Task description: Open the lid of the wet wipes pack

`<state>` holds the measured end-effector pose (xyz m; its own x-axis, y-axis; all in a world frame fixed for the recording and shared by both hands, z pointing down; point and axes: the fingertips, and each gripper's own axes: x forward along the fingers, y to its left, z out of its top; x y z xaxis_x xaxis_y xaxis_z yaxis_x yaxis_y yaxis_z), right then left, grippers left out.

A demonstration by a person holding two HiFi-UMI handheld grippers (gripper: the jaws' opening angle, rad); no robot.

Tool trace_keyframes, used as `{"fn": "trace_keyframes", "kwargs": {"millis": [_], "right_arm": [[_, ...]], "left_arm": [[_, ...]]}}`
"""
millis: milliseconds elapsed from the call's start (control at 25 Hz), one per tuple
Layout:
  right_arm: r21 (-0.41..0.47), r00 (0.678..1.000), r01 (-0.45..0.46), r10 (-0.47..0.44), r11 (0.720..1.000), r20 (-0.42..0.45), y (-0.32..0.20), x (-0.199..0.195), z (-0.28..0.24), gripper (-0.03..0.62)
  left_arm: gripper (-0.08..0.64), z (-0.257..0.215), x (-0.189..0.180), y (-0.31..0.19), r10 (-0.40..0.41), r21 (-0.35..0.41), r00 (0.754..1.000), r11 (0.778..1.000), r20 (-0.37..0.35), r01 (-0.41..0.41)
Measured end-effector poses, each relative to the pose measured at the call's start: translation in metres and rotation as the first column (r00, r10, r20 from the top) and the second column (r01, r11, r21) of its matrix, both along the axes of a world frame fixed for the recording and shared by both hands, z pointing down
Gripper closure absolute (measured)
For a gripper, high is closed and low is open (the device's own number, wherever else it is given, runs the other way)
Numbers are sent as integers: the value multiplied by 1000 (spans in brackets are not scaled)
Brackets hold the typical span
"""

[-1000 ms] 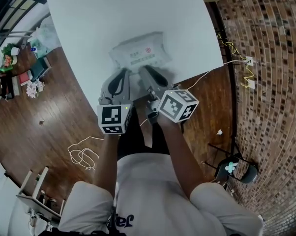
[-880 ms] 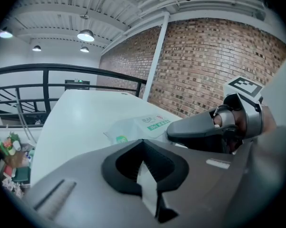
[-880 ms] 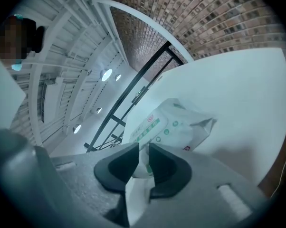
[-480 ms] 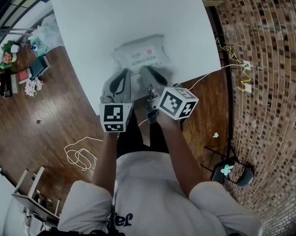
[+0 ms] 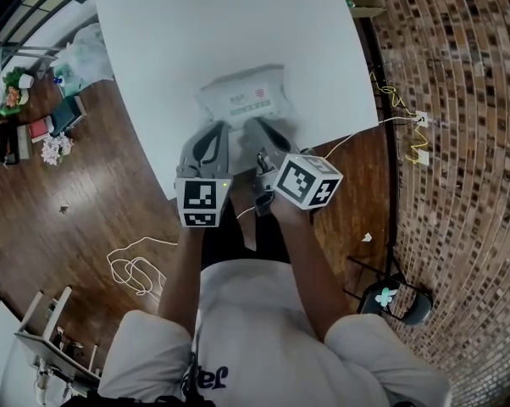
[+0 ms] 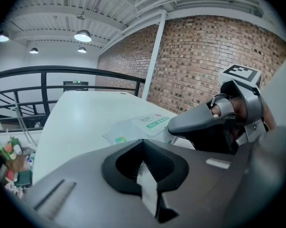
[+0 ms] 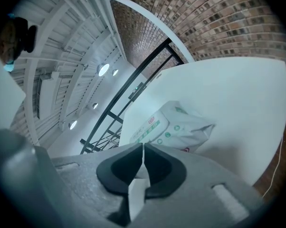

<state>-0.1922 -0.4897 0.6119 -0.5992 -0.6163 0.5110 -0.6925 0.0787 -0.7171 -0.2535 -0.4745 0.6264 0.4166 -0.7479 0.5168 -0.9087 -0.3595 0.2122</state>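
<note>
The wet wipes pack (image 5: 242,100) is white with green lettering and a small red mark. The table (image 5: 196,24) is plain white. The floor (image 5: 94,193) is dark brown wood planks, the wall (image 5: 458,100) mottled red-brown brick, the shirt (image 5: 263,329) white, the railing (image 6: 48,72) black.

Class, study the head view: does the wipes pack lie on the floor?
No, the wipes pack lies on the white table, near its front edge.
</note>
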Motion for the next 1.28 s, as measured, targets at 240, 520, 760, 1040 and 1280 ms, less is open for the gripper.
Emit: {"fn": "trace_keyframes", "kwargs": {"millis": [240, 520, 760, 1040, 1280], "right_arm": [[103, 996, -24, 14, 994, 91, -16, -5, -23, 601], [69, 1000, -25, 24, 997, 8, -26, 0, -30, 598], [-41, 998, -63, 64, 997, 22, -7, 6, -3, 479], [-111, 985, -123, 135, 986, 109, -11, 1, 7, 494], [-98, 970, -119, 137, 988, 202, -14, 2, -4, 589]], "left_arm": [[543, 1, 5, -1, 34, -14, 999, 999, -4, -34], [543, 4, 5, 0, 43, -19, 999, 999, -6, -43], [543, 4, 4, -1, 43, -10, 999, 999, -23, -43], [543, 3, 5, -2, 48, -11, 998, 999, -30, -48], [543, 5, 5, -3, 57, -27, 998, 998, -39, -58]]}}
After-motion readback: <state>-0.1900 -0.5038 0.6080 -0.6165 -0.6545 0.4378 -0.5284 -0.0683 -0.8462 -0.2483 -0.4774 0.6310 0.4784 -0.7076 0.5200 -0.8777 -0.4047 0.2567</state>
